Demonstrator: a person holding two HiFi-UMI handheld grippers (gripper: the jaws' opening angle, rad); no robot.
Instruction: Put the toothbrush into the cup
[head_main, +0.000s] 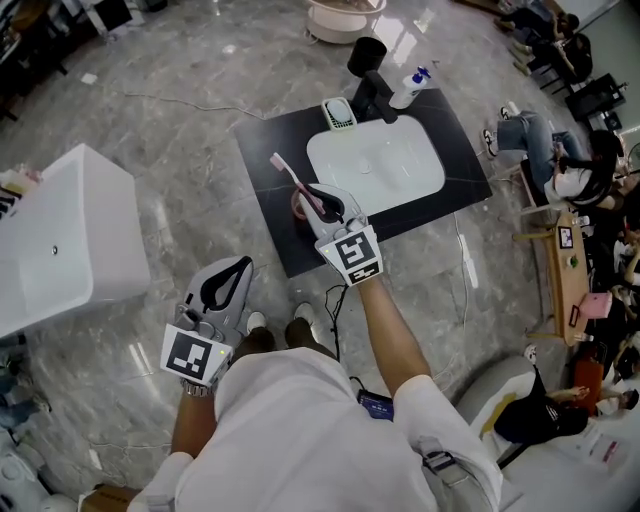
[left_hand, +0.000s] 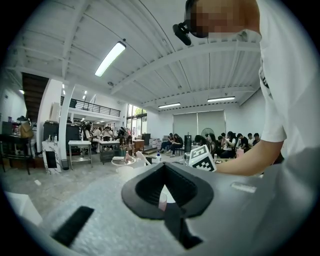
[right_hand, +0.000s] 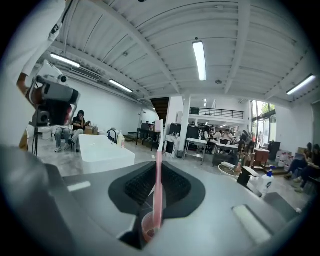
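Toothbrush (head_main: 295, 183) is pink and stands with its handle end down in the cup (head_main: 301, 208), leaning so the bristle head points to about 11 o'clock in the head view. Right gripper (head_main: 328, 203) sits right over the cup, at 4 o'clock from the brush head. In the right gripper view the toothbrush (right_hand: 158, 170) runs straight up the middle of the gap with the ribbed pads clear on both sides, so the jaws are apart and not clamping it. The cup (right_hand: 148, 231) shows at the bottom of that gap, small, translucent and pinkish. Left gripper (head_main: 226, 286) hangs low at 7 o'clock from the cup, well apart from it, with jaws spread and nothing between them. Through its gap the left gripper view catches the cup (left_hand: 162, 201) further off. Cup stands on a black slab (head_main: 268, 150), near its 7 o'clock corner. A white basin (head_main: 375, 165) sits on the slab at 2 o'clock from the cup, with a black tap (head_main: 372, 95) and a white bottle (head_main: 409, 88) at the far edge. Slab lies on a grey marble-look floor (head_main: 170, 120), with a white tub (head_main: 65, 235) at 9 o'clock. Room is a big open hall: white beamed ceiling, strip lights, tables, and people seated along the 3 o'clock side.
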